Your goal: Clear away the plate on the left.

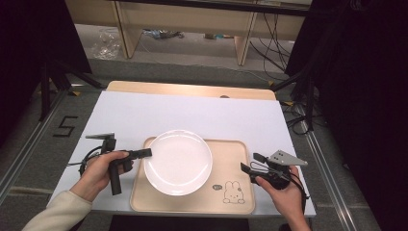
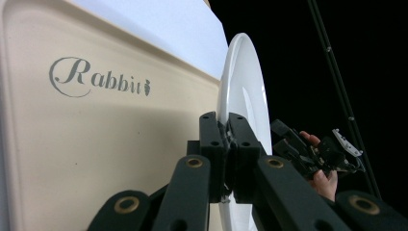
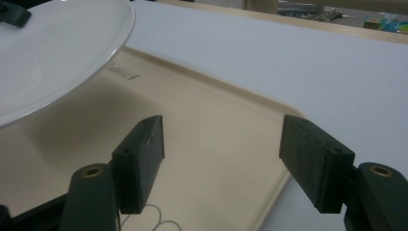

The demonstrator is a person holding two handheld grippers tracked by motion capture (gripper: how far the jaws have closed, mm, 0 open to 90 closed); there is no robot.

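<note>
Plate (image 1: 178,161) sits over the beige rabbit tray (image 1: 231,159), its left rim pinched in my left tongs (image 1: 146,153). My right tongs (image 1: 246,167) are spread, empty, beside the tray. Risk: a one-sided rim grip could slip, letting the glazed plate drop.

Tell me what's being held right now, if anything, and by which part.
The left gripper holds the white plate by its rim, at the plate's left edge, above the beige tray. The right gripper is open and holds nothing.
</note>
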